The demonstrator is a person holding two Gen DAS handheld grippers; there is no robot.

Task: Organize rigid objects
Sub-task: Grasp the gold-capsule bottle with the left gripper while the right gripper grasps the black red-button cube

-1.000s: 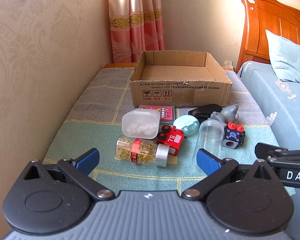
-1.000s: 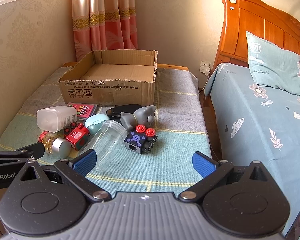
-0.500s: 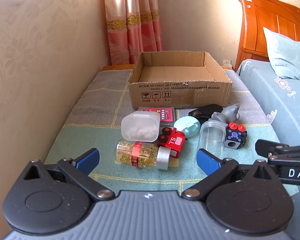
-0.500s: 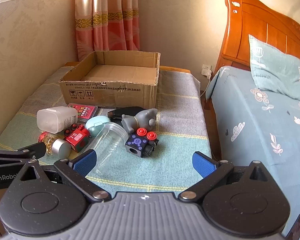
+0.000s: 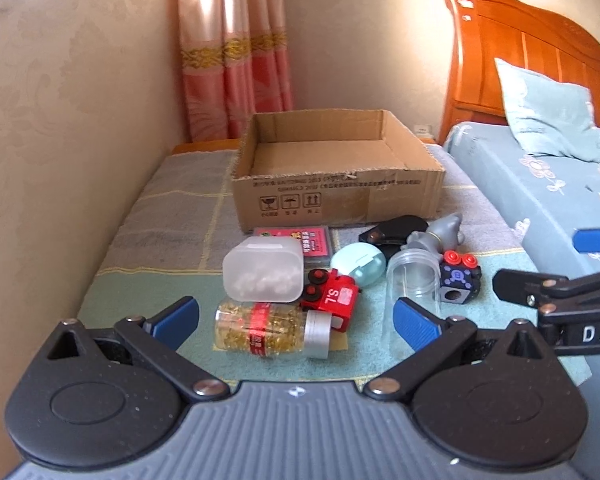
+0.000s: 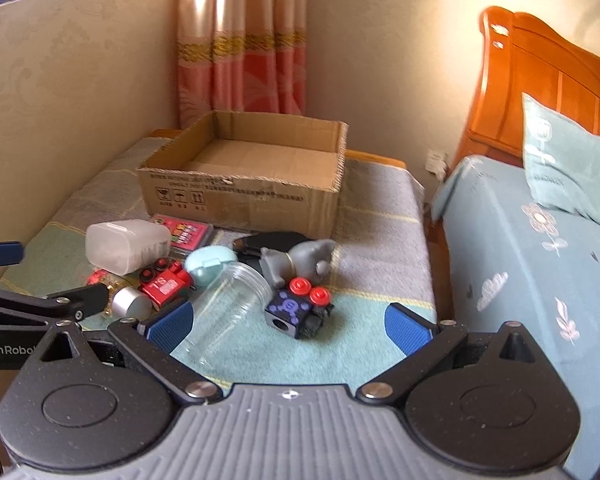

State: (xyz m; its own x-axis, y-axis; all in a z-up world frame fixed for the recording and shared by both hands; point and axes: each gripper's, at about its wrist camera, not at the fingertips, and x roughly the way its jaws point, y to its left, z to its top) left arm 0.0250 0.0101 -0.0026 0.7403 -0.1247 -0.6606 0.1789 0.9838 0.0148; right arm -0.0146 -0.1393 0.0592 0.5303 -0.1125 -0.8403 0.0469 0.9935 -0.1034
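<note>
An open cardboard box (image 5: 336, 196) (image 6: 244, 196) stands empty at the far end of a cloth-covered table. In front of it lies a cluster: a frosted white container (image 5: 264, 272) (image 6: 124, 246), a bottle of golden capsules (image 5: 268, 330), a red toy train (image 5: 332, 296) (image 6: 164, 284), a mint round case (image 5: 358, 266) (image 6: 210, 264), a clear plastic jar (image 5: 414, 280) (image 6: 228, 312), a black cube with red buttons (image 5: 458, 280) (image 6: 298, 308), a grey figurine (image 5: 436, 236) (image 6: 300, 260). My left gripper (image 5: 296, 320) hangs open just short of the capsule bottle. My right gripper (image 6: 288, 320) is open near the cube and jar.
A pink card box (image 5: 300, 238) and a black object (image 5: 396, 228) lie against the carton. A wall runs along the left. A bed (image 6: 540, 260) with a pillow and wooden headboard stands to the right, separated by a narrow gap.
Both grippers have risen and tilted, so the table items sit lower in view. The objects themselves have not moved. Both stay open.
</note>
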